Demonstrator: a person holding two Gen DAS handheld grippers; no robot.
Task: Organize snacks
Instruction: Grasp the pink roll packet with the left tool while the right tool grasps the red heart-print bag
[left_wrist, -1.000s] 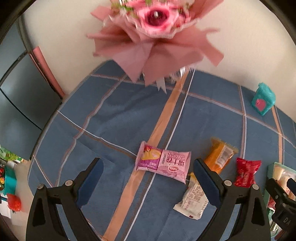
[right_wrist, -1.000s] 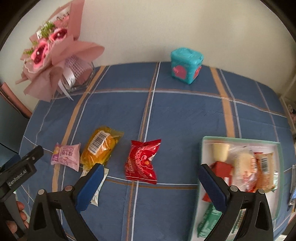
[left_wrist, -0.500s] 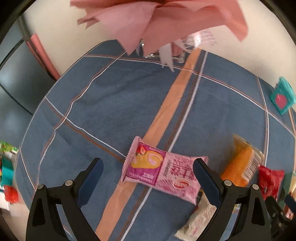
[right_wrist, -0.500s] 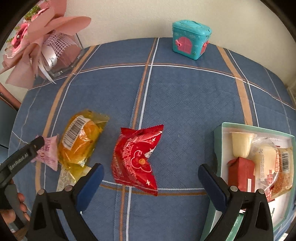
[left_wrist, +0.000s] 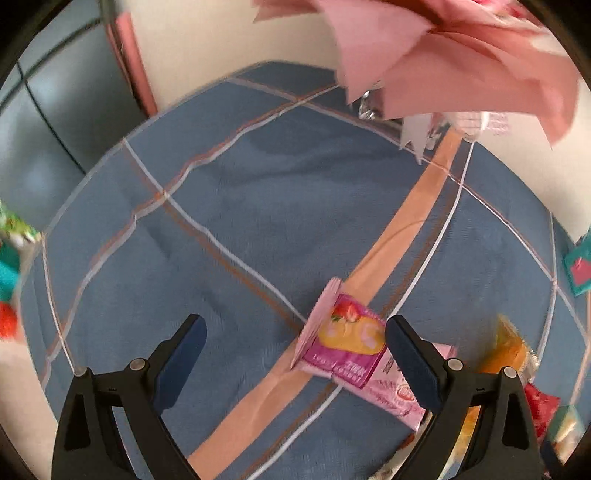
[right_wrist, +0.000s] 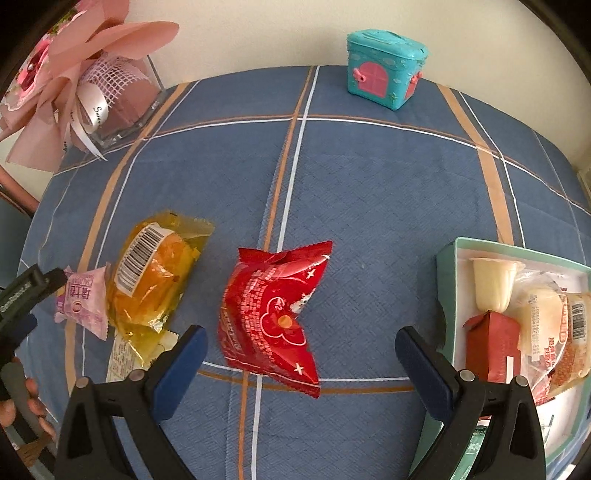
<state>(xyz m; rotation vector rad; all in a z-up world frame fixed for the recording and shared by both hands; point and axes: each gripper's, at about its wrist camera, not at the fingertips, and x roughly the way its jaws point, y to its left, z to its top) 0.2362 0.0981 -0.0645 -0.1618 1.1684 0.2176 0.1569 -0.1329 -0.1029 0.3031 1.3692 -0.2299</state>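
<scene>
Now both grippers are gaping wide: the right gripper (right_wrist: 301, 341) is framing the red packet (right_wrist: 275, 314), the left gripper (left_wrist: 295, 332) is hanging beside the pink packet (left_wrist: 347, 349).

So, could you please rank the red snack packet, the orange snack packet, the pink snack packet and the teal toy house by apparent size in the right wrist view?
1. red snack packet
2. orange snack packet, only slightly smaller
3. teal toy house, though it sits farthest away, so its true size is unsure
4. pink snack packet, partly hidden

bouquet (left_wrist: 443, 48) blurred and cropped, tray (right_wrist: 448, 258) cropped, white packet (right_wrist: 122, 354) half-hidden
</scene>
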